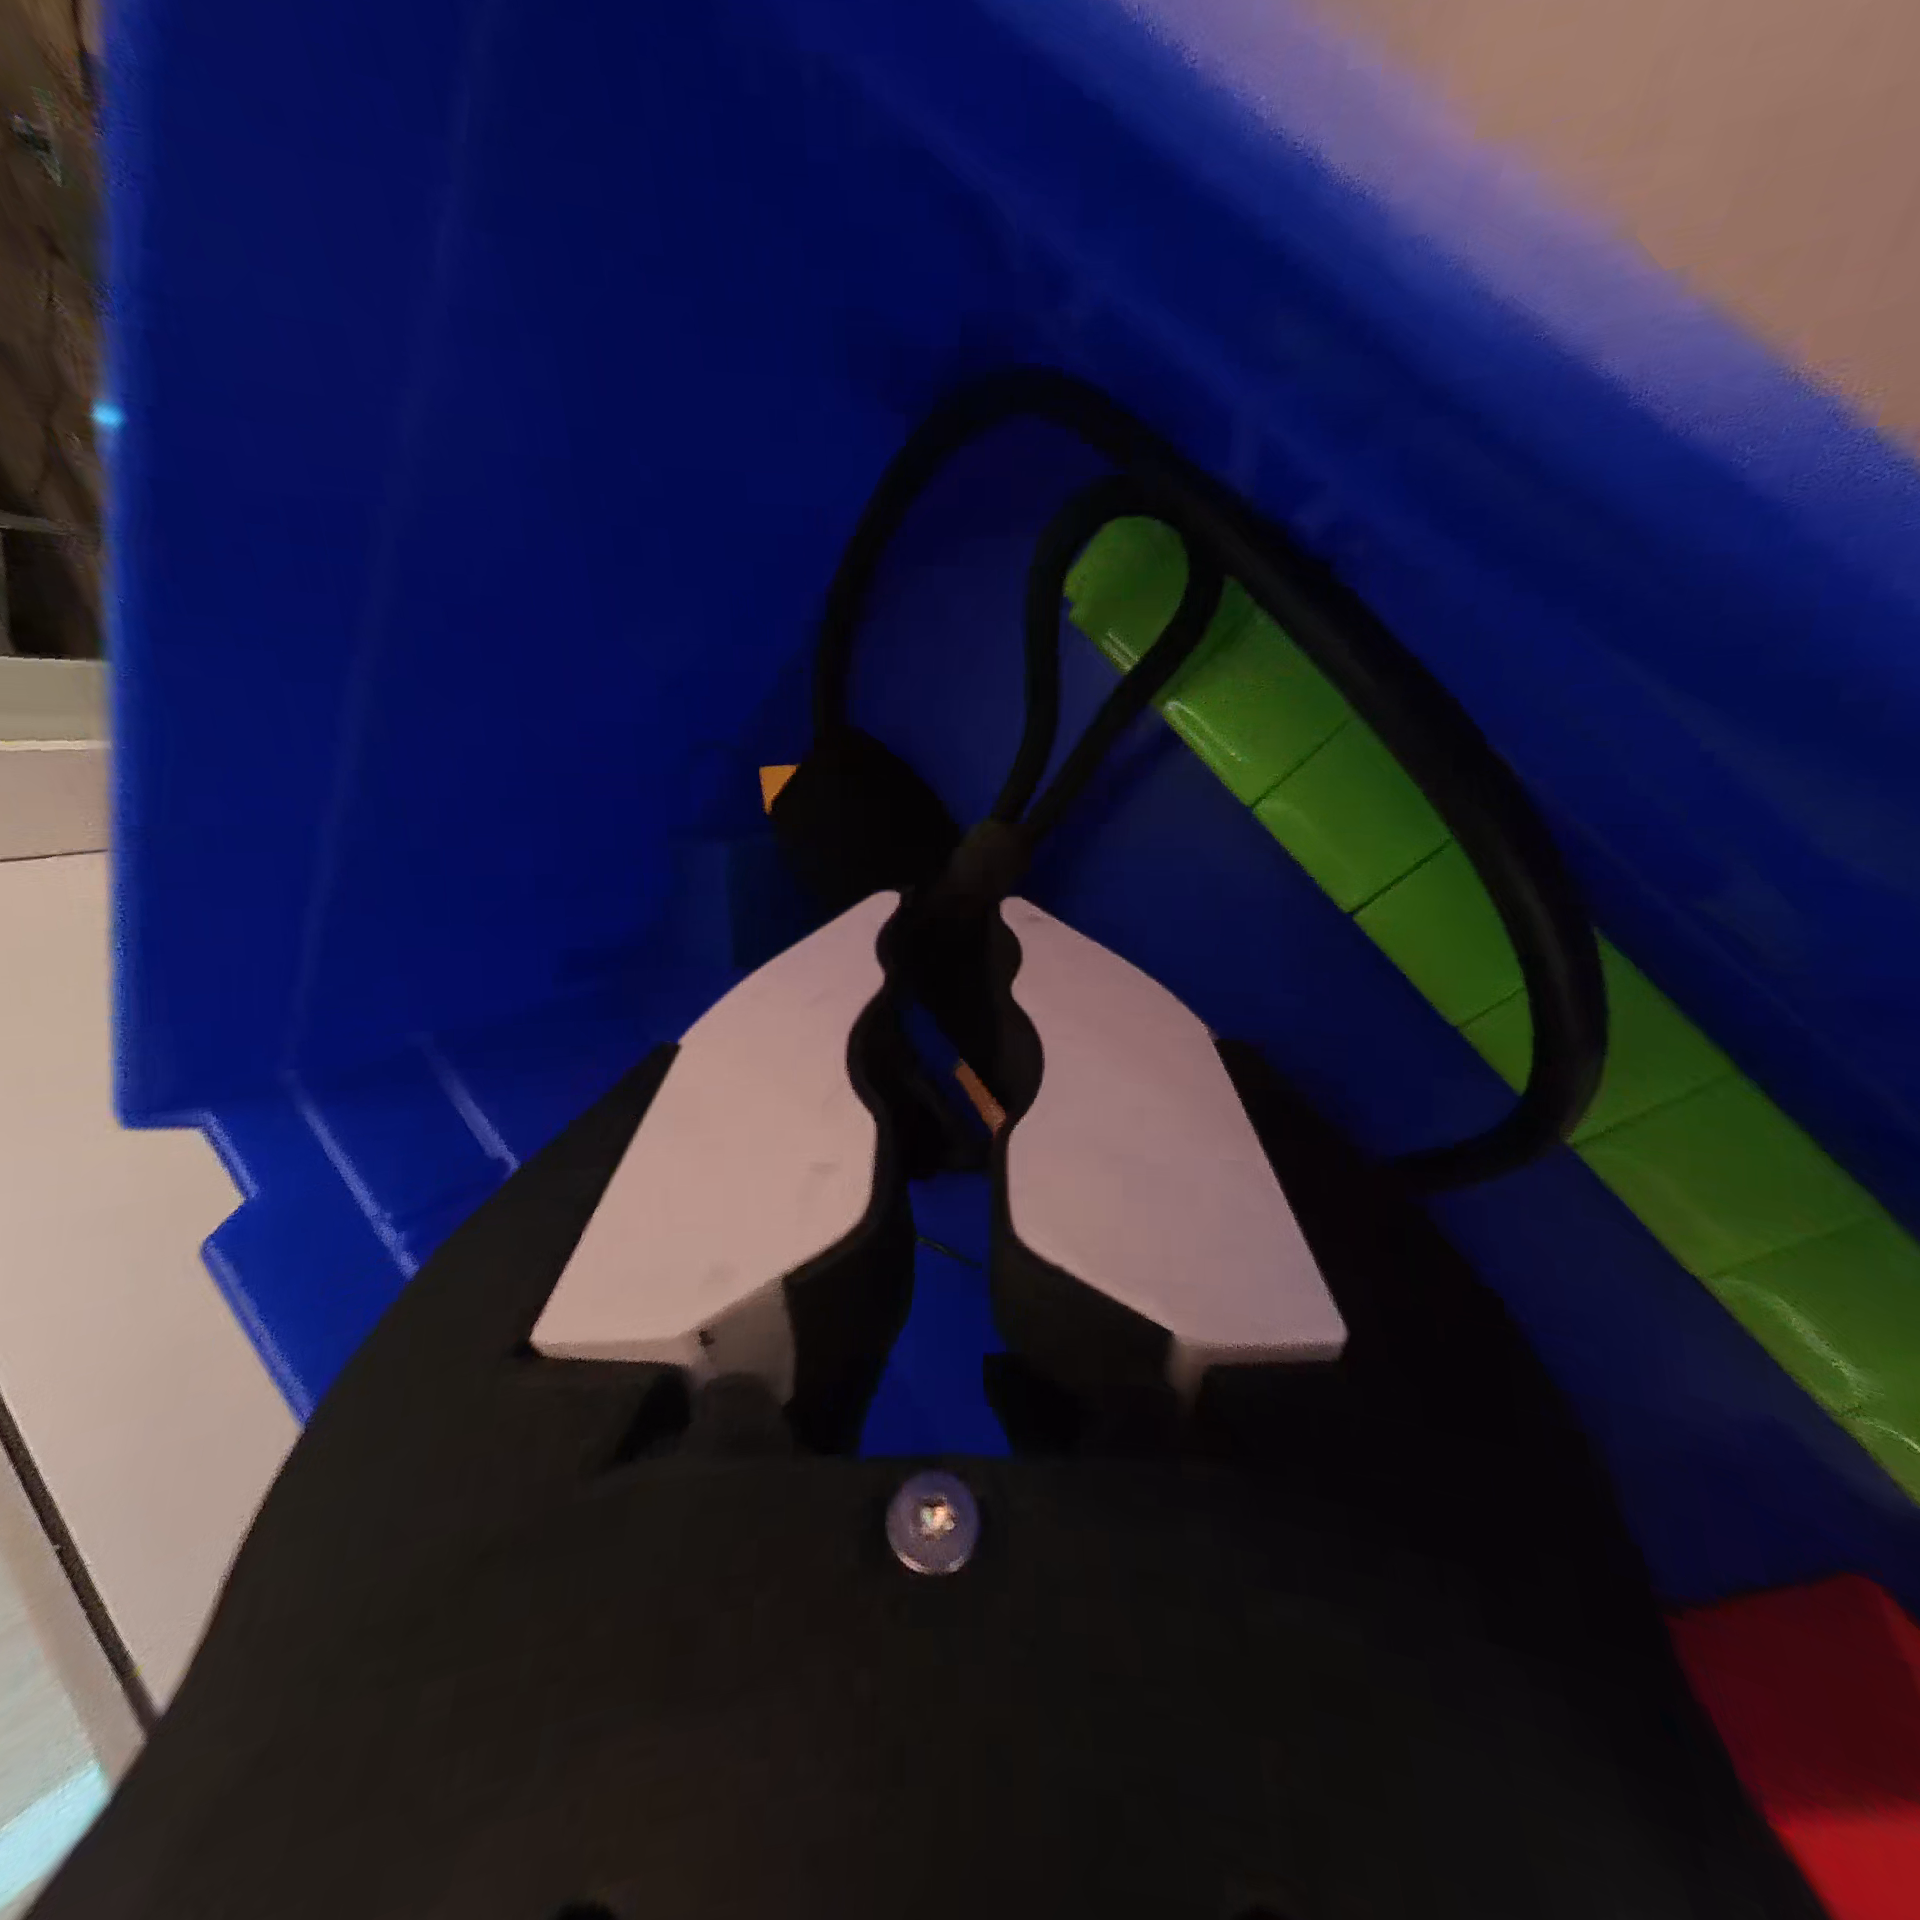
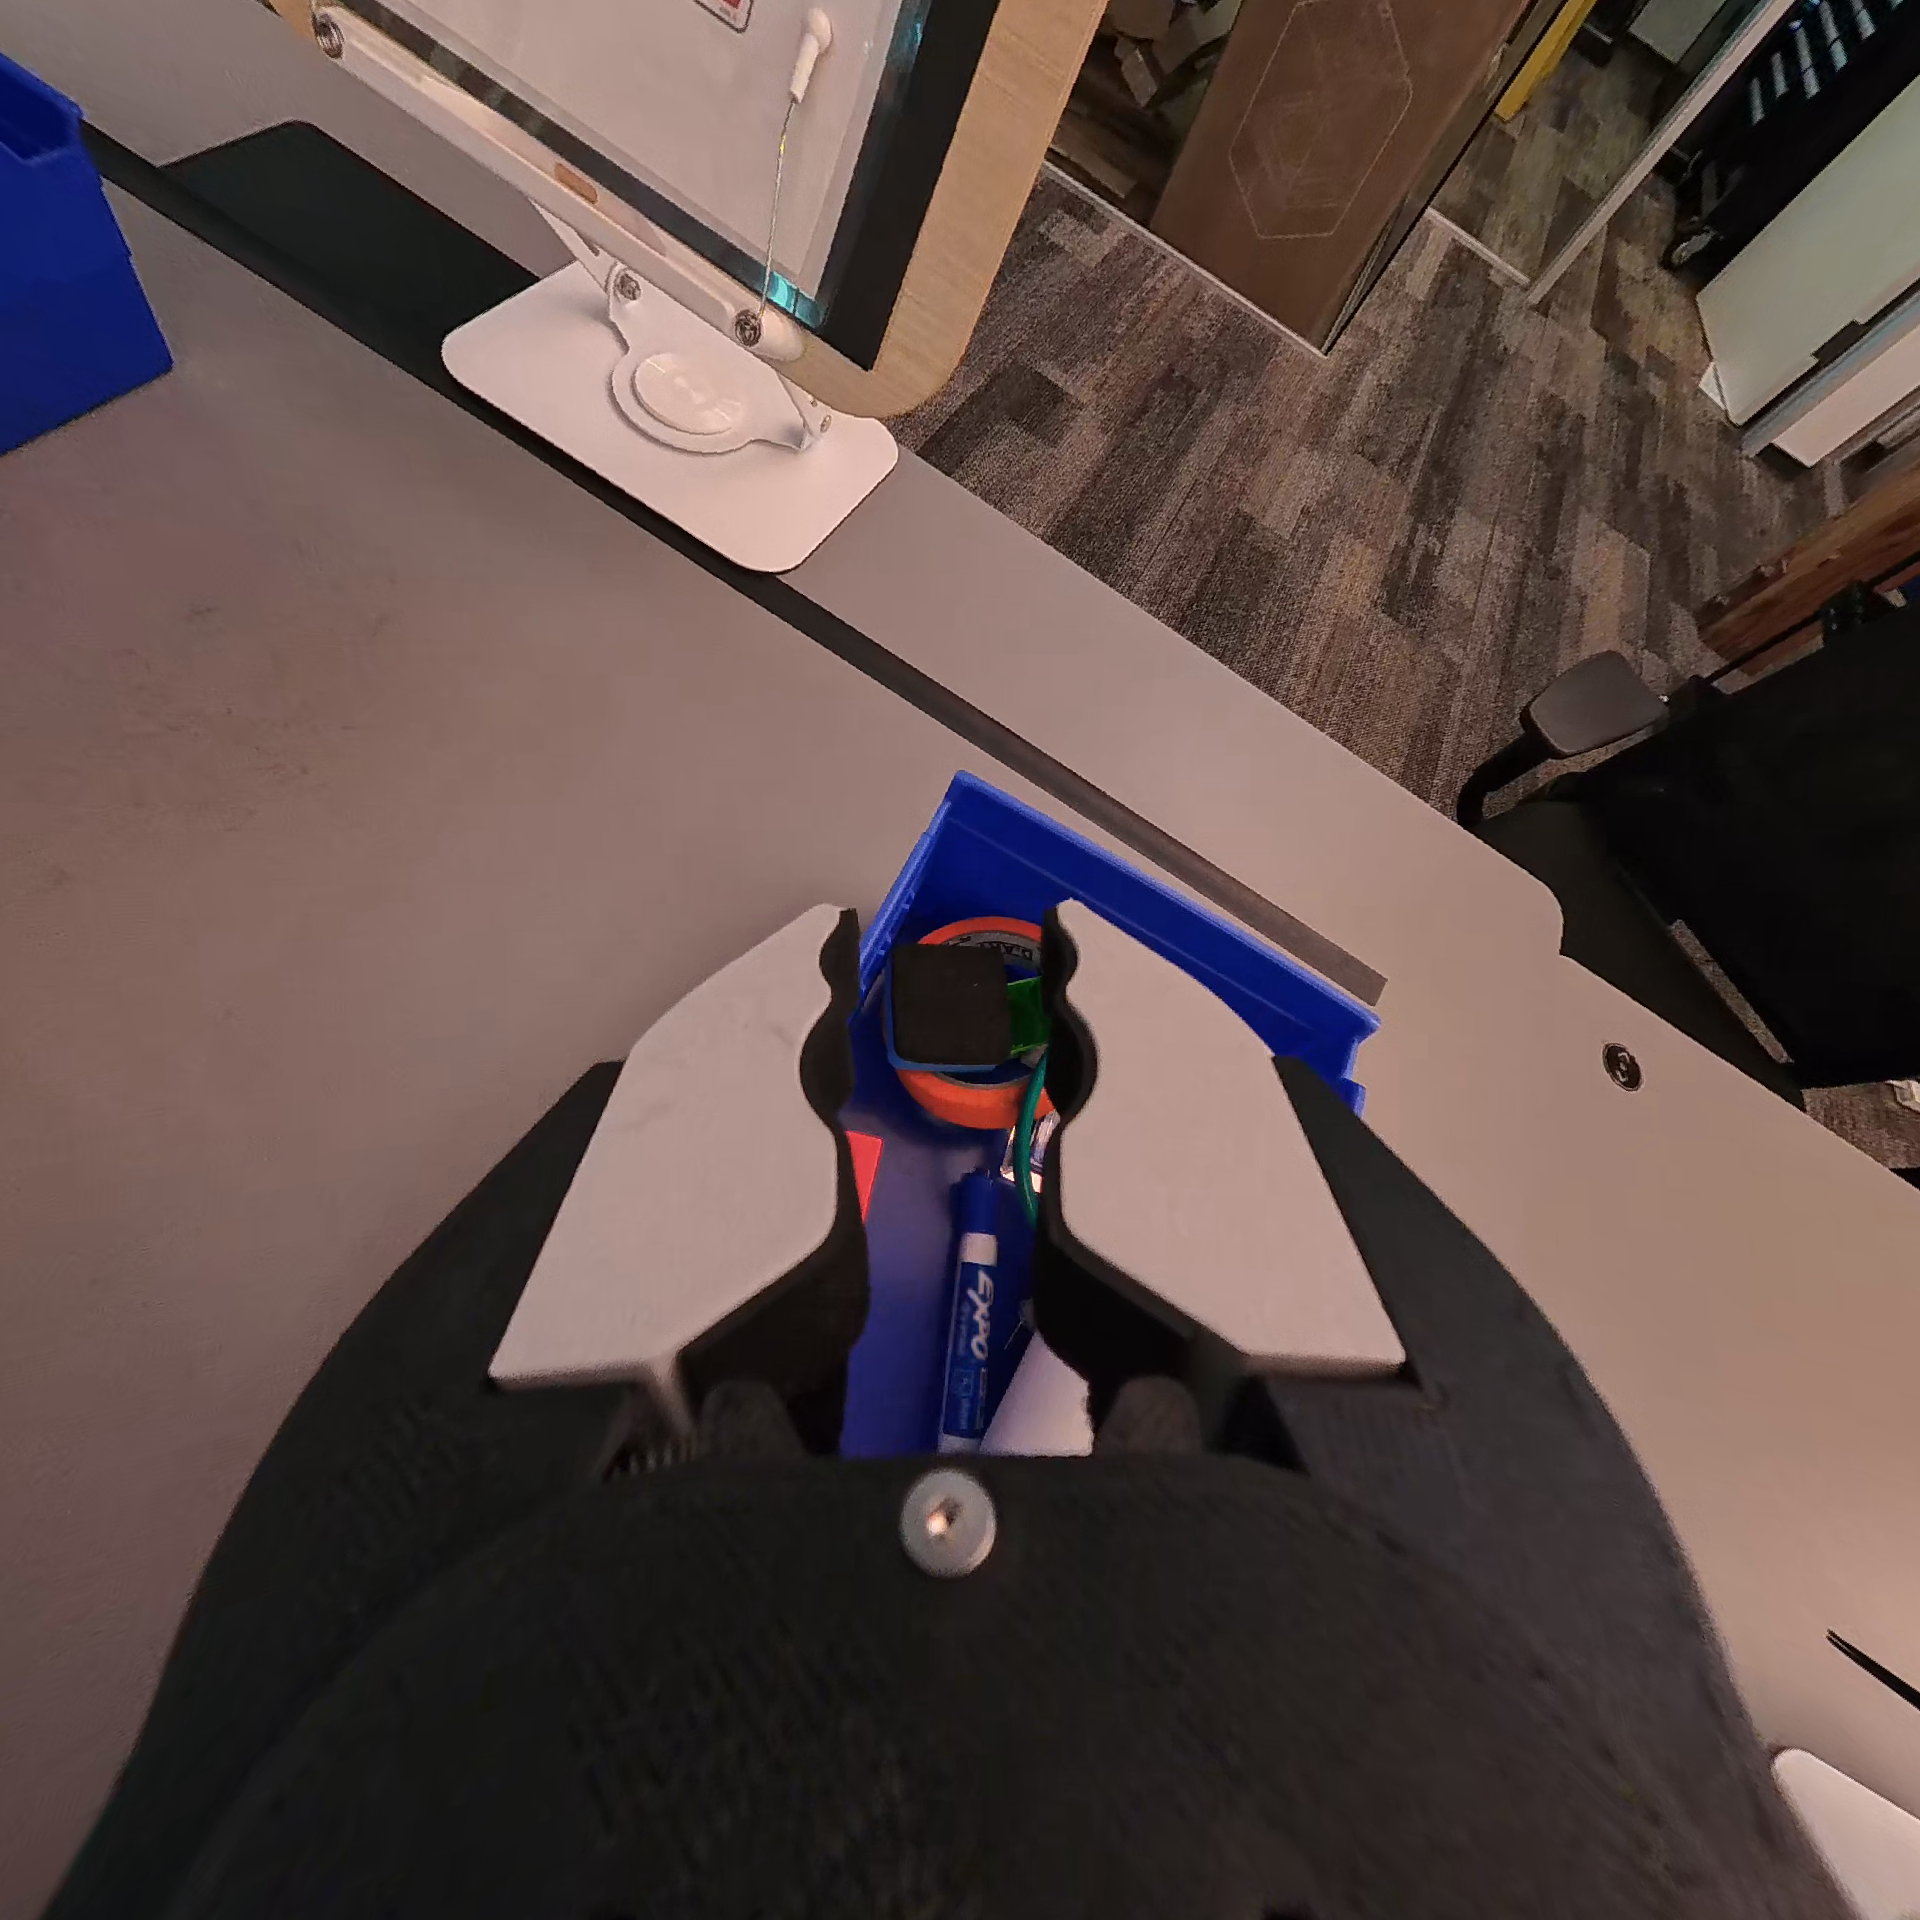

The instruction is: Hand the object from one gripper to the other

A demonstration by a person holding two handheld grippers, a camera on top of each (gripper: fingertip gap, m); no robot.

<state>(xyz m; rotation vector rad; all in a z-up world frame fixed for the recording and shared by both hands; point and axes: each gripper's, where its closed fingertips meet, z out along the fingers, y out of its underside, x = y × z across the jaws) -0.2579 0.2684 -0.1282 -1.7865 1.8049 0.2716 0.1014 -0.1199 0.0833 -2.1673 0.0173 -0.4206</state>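
Observation:
In the left wrist view my left gripper [image 1: 951, 935] is inside a blue bin [image 1: 520, 520] and is shut on a coiled black cable [image 1: 1538, 883] at its bundled middle. The cable's loops stand up against the bin wall, over a green segmented bar [image 1: 1382, 831]. In the right wrist view my right gripper [image 2: 951, 935] is open and empty, held above a second blue bin [image 2: 1143, 894] on the grey table [image 2: 416, 779]. That bin holds an orange tape roll [image 2: 956, 1101], a black eraser block [image 2: 951, 1003] and a blue marker [image 2: 966, 1309].
A red object [image 1: 1808, 1745] lies at the lower right of the left bin. A white stand base [image 2: 675, 416] with a tilted board sits at the table's far edge. Another blue bin [image 2: 62, 260] stands at the far left. A black chair [image 2: 1662, 790] is past the table's edge. The left gripper's tips are roughly 55 cm from the right gripper's. My left tips are roughly 6 cm from the green segmented bar [image 1: 1382, 831].

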